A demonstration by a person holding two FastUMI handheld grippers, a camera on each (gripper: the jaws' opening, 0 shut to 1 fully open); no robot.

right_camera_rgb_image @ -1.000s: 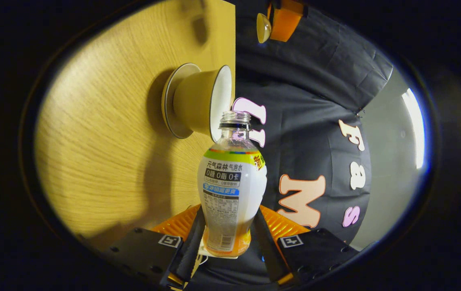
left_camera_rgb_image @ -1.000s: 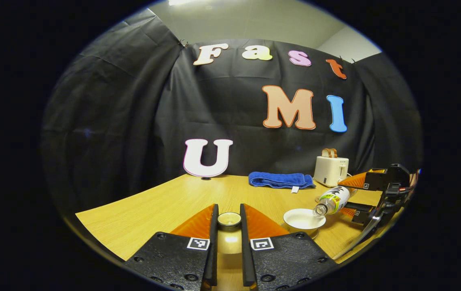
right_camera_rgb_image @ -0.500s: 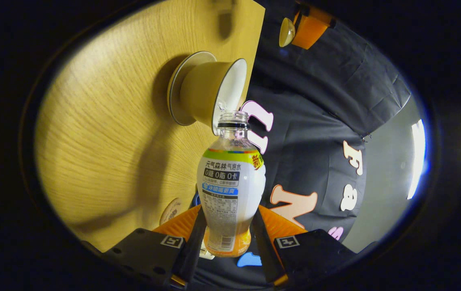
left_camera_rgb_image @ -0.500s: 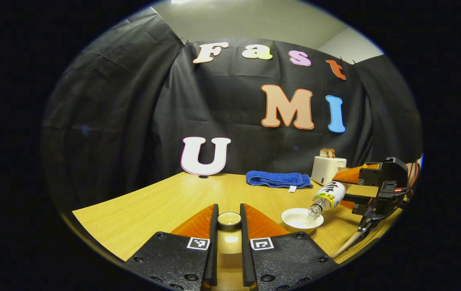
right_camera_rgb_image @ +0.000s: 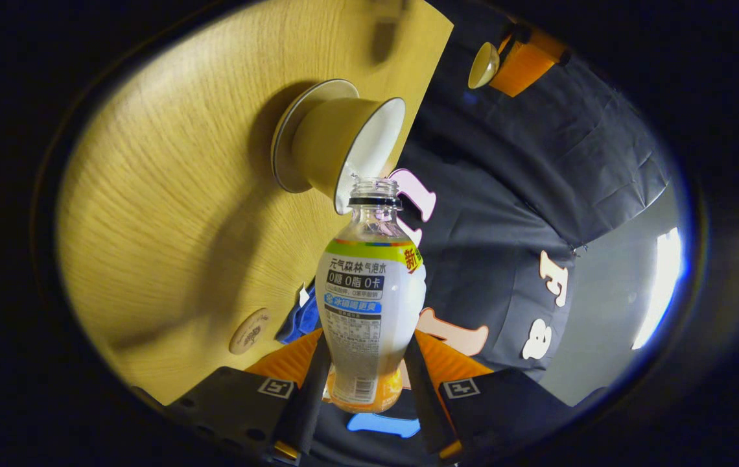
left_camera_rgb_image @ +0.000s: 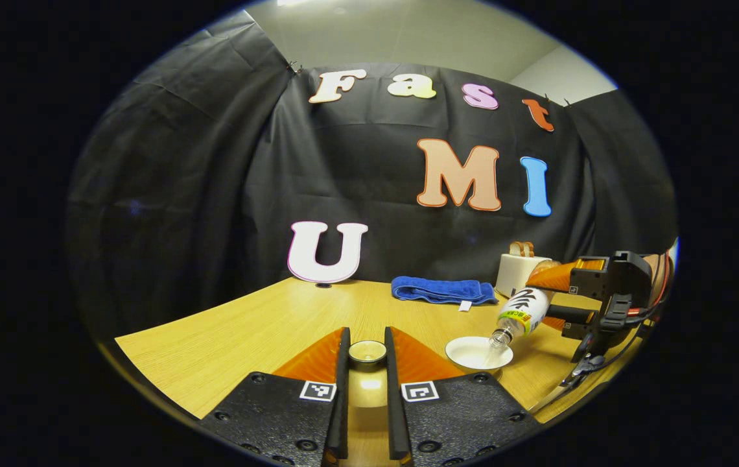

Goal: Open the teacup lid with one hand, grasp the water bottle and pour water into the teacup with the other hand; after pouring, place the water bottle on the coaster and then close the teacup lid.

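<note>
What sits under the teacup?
A saucer lies under the teacup, on the table. Its middle is covered by the cup.

Uncapped water bottle (right_camera_rgb_image: 371, 305) between the jaws, mouth at the open teacup's (right_camera_rgb_image: 343, 146) rim.

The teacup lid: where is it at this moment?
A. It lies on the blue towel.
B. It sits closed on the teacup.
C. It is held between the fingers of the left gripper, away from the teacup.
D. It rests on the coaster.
C: in the left gripper view the teacup lid sits between the left gripper fingers, while the teacup stands open under the tilted water bottle.
</note>
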